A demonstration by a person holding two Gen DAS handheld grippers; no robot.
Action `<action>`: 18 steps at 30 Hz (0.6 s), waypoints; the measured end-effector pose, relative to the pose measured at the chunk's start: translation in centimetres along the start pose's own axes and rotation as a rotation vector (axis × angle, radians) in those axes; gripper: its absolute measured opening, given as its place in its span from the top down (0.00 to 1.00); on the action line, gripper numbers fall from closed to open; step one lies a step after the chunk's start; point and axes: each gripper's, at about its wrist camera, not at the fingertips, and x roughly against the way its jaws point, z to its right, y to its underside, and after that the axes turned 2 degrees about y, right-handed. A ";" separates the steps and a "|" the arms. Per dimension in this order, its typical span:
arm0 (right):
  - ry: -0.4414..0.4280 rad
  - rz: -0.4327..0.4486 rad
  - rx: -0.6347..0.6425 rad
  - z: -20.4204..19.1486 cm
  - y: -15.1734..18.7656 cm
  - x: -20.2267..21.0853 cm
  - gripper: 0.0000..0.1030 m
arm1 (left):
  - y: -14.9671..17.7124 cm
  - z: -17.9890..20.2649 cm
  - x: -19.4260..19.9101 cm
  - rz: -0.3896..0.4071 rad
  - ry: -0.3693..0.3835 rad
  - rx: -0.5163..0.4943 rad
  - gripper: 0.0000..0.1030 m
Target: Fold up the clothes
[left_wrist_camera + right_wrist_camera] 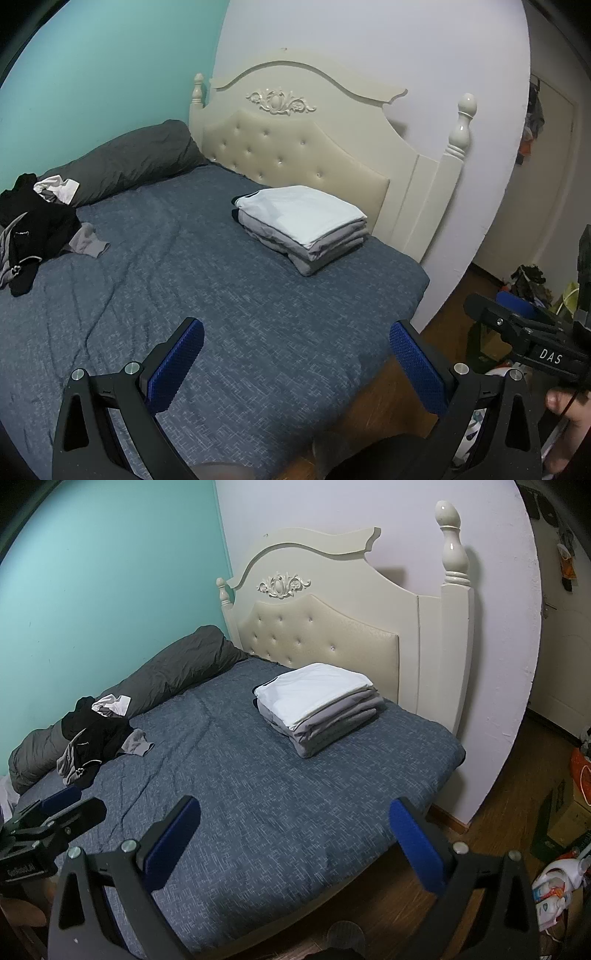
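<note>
On the blue-grey patterned bedspread [221, 295], close to the cream tufted headboard [295, 147], sits a neat stack of folded clothes [301, 225]: a white piece on top, smooth and squared off, with a dark trim showing at its left end, and several light grey layers beneath it, their folded edges lined up. Across the bed, against the teal wall [92, 74], lies a loose heap of unfolded clothes [37, 229]. It is mostly black fabric, crumpled, with a white garment bunched at the top and a grey piece spilling out flat onto the bedspread. The heap rests partly against a long dark grey pillow [129, 158] that runs along the wall.

The left gripper [295, 362] hangs above the near part of the bed with its blue-padded fingers spread wide apart and nothing between them. The right gripper [295, 842] is likewise held wide, over the near edge of the mattress, and grips nothing. Both are well apart from the stack and the heap. In the left wrist view the right gripper shows at the right edge with part of a hand [569, 410] below it.
</note>
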 end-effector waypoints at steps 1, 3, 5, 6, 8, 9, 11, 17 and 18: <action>0.000 0.000 0.000 0.0 0.0 0.0 0.00 | 0.0 0.0 0.0 0.000 -0.001 0.000 0.00; 0.000 0.001 0.001 0.0 0.0 0.1 0.00 | 0.0 0.2 0.0 -0.001 -0.005 -0.010 0.00; 0.000 0.001 0.001 0.0 0.0 0.2 0.00 | 0.0 0.1 0.0 -0.002 0.001 -0.009 0.00; 0.001 0.002 0.001 0.0 0.0 0.2 0.00 | 0.1 0.0 0.0 -0.001 0.001 -0.009 0.00; 0.003 0.002 0.002 0.1 0.0 0.2 0.00 | 0.1 0.0 0.1 0.006 -0.005 -0.005 0.00; 0.003 0.001 0.002 0.1 0.1 0.2 0.00 | 0.1 0.0 0.2 0.007 -0.005 -0.005 0.00; 0.005 -0.001 0.004 0.1 0.1 0.1 0.00 | 0.1 0.0 0.2 0.008 -0.006 -0.006 0.00; 0.007 0.000 0.001 0.1 0.2 0.1 0.00 | 0.1 -0.1 0.4 0.011 -0.007 -0.012 0.00; 0.007 0.000 0.001 0.1 0.2 0.2 0.00 | 0.2 -0.1 0.5 0.011 -0.006 -0.012 0.00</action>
